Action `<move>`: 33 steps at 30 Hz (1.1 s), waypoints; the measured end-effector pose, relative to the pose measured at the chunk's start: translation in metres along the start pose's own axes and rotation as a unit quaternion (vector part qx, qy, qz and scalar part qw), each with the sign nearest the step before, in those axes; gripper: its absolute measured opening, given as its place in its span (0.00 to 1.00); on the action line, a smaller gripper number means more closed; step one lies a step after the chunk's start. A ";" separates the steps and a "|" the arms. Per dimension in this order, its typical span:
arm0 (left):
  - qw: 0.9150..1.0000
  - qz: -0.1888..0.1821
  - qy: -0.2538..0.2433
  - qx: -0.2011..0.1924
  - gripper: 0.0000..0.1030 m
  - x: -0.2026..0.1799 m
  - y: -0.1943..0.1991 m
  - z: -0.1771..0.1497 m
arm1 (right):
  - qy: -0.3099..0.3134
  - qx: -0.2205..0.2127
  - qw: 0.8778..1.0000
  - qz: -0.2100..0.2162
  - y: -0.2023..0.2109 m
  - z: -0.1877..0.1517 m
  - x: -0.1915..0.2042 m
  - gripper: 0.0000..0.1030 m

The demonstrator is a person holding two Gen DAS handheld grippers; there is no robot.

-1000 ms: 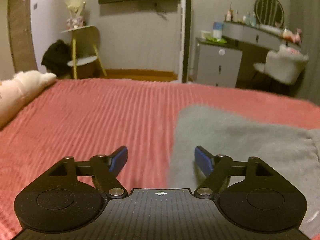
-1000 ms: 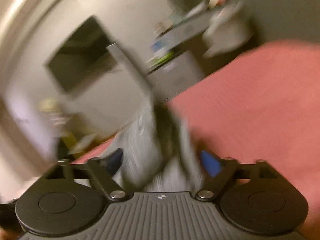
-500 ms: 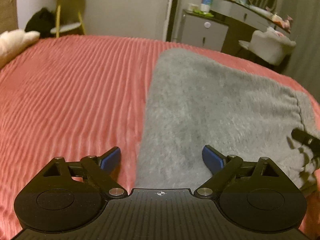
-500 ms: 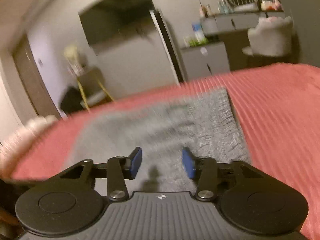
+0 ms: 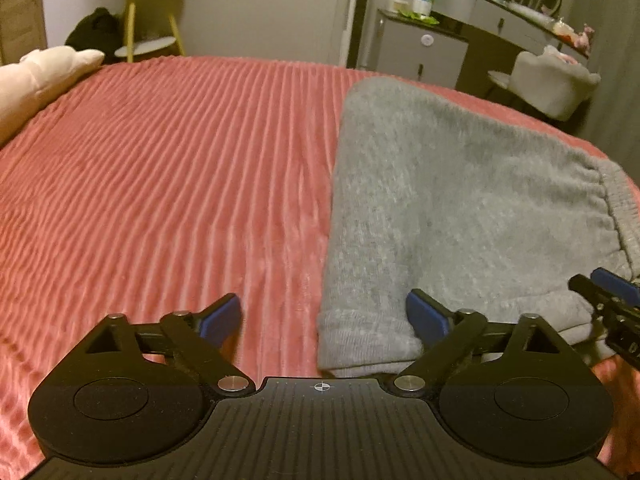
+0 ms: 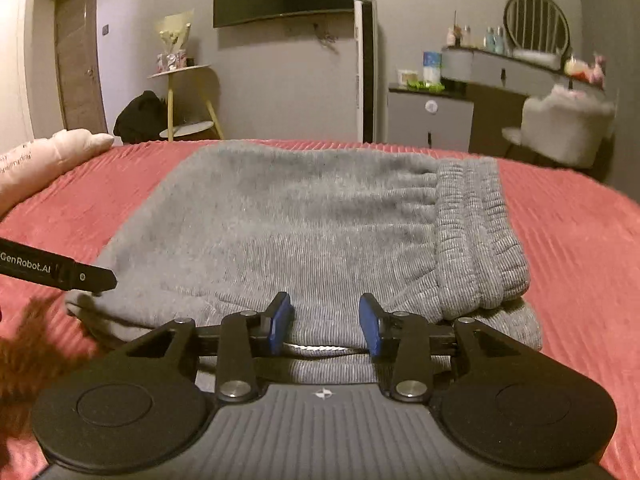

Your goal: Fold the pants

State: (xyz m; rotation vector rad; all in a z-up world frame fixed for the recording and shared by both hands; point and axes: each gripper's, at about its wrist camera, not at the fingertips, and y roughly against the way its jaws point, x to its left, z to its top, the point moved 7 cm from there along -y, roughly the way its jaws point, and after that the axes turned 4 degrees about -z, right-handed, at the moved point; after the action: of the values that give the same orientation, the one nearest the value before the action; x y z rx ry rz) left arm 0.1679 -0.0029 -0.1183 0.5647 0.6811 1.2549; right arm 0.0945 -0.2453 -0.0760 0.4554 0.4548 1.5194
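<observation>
The folded grey fleece pants [image 6: 304, 232] lie flat on the ribbed coral-red bedspread [image 5: 160, 168], with the ribbed elastic waistband [image 6: 476, 236] on the right side of the stack in the right wrist view. My left gripper [image 5: 324, 320] has its jaws spread wide, having just been opening; the near left corner of the pants sits between the blue pads [image 5: 426, 316], and neither pad presses on the cloth. My right gripper [image 6: 325, 322] is above the near edge of the stack, jaws partly closed with a clear gap between them; cloth shows in that gap, but I cannot tell whether the pads touch it. A white drawstring [image 6: 316, 347] lies just under the right fingers. The tip of my left gripper appears at the left edge of the right wrist view, just beside the near left corner of the pants. A pale pink plush pillow [image 5: 36, 76] rests at the left edge of the bedspread.
</observation>
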 end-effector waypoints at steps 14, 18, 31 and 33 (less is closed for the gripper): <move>0.998 0.001 0.062 -0.006 0.99 0.013 0.016 -0.017 | -0.020 0.007 0.997 -0.074 0.026 -0.012 -0.006 0.72; 0.999 0.000 0.038 0.006 0.99 0.002 0.030 -0.029 | -0.042 0.055 0.993 -0.100 0.037 -0.022 -0.014 0.80; 0.994 -0.008 -0.033 0.105 0.99 -0.025 0.045 -0.072 | -0.039 0.190 0.970 -0.146 0.041 -0.054 0.022 0.96; 0.994 -0.010 -0.025 0.108 0.99 -0.025 0.051 -0.075 | -0.034 0.203 0.967 -0.147 0.042 -0.056 0.025 0.96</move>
State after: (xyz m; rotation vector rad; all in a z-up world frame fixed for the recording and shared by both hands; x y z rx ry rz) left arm 0.0756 -0.0149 -0.1288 0.7633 0.7831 1.1511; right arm 0.0284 -0.2197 -0.1000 0.7220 0.7508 1.1187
